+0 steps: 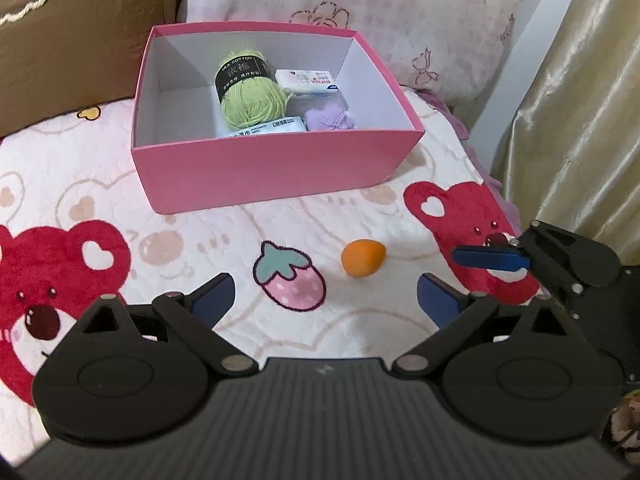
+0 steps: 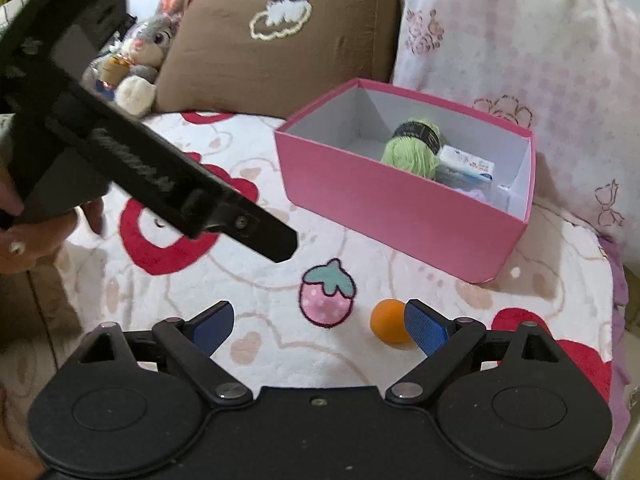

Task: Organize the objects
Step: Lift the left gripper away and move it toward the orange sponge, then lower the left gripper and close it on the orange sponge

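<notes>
An orange egg-shaped sponge (image 1: 363, 258) lies on the bear-print blanket (image 1: 160, 208), in front of an open pink box (image 1: 276, 176). The box holds a green yarn ball (image 1: 250, 96), a tissue pack (image 1: 308, 82), a wipes pack (image 1: 266, 127) and a purple fabric piece (image 1: 330, 118). My left gripper (image 1: 325, 298) is open and empty, just short of the sponge. My right gripper (image 2: 320, 327) is open too, with the sponge (image 2: 388, 320) right beside its right finger (image 2: 426, 328), not gripped. The pink box (image 2: 392, 208) stands beyond it.
A brown cushion (image 2: 272, 52) and a pink floral pillow (image 1: 360, 12) back the box. A plush rabbit (image 2: 154, 44) sits far left. A gold curtain (image 1: 580, 100) hangs past the blanket's right edge. A hand (image 2: 24, 236) holds the left gripper's black body (image 2: 132, 168).
</notes>
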A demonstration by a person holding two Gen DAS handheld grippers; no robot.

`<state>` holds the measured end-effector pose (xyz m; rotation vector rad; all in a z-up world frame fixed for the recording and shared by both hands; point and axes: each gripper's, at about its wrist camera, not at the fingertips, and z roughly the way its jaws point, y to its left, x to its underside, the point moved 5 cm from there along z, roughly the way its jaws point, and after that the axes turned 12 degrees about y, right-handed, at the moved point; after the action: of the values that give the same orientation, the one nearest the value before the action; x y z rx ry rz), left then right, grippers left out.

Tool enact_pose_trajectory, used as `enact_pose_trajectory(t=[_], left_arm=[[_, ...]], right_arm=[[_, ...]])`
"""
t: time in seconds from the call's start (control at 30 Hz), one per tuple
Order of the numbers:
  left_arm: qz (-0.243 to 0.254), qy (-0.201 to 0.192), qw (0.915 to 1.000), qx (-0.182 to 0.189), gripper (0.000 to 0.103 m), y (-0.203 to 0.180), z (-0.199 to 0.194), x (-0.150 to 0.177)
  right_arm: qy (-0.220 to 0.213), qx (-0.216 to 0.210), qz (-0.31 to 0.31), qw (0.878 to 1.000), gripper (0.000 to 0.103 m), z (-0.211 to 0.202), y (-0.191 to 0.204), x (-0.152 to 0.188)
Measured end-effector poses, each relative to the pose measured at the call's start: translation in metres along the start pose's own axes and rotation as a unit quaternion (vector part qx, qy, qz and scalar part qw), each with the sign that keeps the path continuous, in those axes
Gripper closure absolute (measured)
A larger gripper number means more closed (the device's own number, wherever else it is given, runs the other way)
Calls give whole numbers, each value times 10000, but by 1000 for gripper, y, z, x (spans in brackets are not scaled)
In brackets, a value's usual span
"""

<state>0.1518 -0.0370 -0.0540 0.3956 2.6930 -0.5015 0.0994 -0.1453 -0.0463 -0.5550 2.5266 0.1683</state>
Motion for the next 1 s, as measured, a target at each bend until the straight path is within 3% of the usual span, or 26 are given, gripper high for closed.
enact_pose_trajectory(t=[0.13,0.4,0.53,0.7,0.83,1.0], left_arm=[[-41,116,9998,157,4,5,17,3],[-97,-63,9999,61,4,16,43,3],[78,-216,9996,148,4,10,50,5],[344,-315,9989,-12,4,-2,66,10],[390,-276,9988,86,6,-9,81,12],[334,-457,9982,189,7,-9,98,8]], right_arm=[[-50,-38,337,9994,9,19,-12,2],[-271,87,1010,9945,10,47,-39,24],[-198,189,1137,9931,10,62,-46,27],[-125,328,1021,9942,10,80,-44,28],[-190,704,748,9945,10,97,-46,30],[-180,461,1040,9933,11,109,-56,34]])
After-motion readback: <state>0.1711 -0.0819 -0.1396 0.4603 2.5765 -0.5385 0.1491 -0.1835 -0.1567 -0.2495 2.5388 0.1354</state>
